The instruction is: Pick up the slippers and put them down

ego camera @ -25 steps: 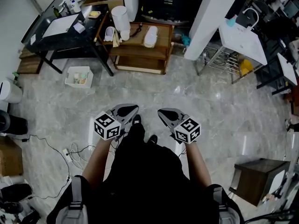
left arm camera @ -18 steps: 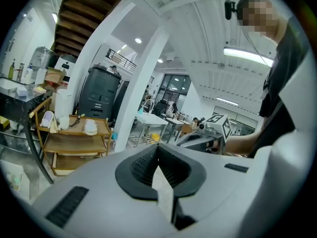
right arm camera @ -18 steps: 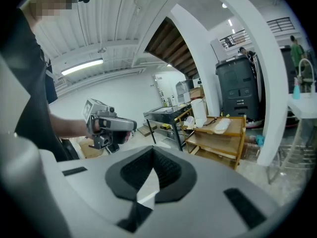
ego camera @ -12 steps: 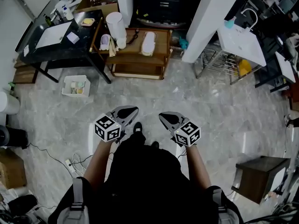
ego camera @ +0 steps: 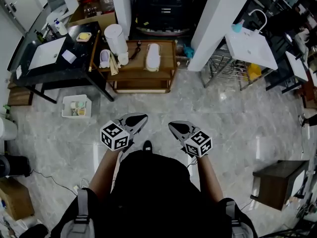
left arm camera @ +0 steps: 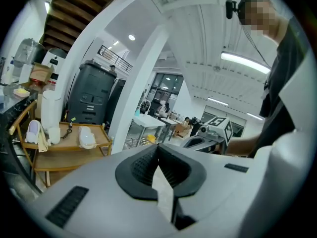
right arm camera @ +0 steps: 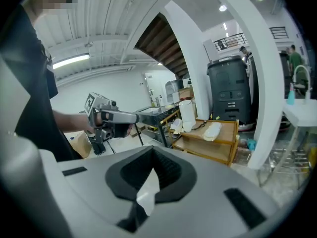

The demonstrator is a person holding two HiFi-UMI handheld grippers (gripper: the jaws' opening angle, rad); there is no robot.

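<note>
The person stands on the grey marble floor (ego camera: 237, 118) and holds both grippers out in front, side by side and apart from each other. The left gripper (ego camera: 140, 118) has its jaws pressed together with nothing between them, and the right gripper (ego camera: 173, 127) is closed and empty in the same way. Both point toward a low wooden two-tier table (ego camera: 168, 51) well ahead of them, which stands between a black table (ego camera: 79, 66) and a white pillar (ego camera: 218, 19). One white slipper (ego camera: 153, 57) lies near the middle of the top tier. The second slipper (ego camera: 104, 58) lies at the left end of the same tier, just beside a tall white cylinder (ego camera: 114, 36). Both slippers are well apart from the grippers, with bare floor between them.
</note>
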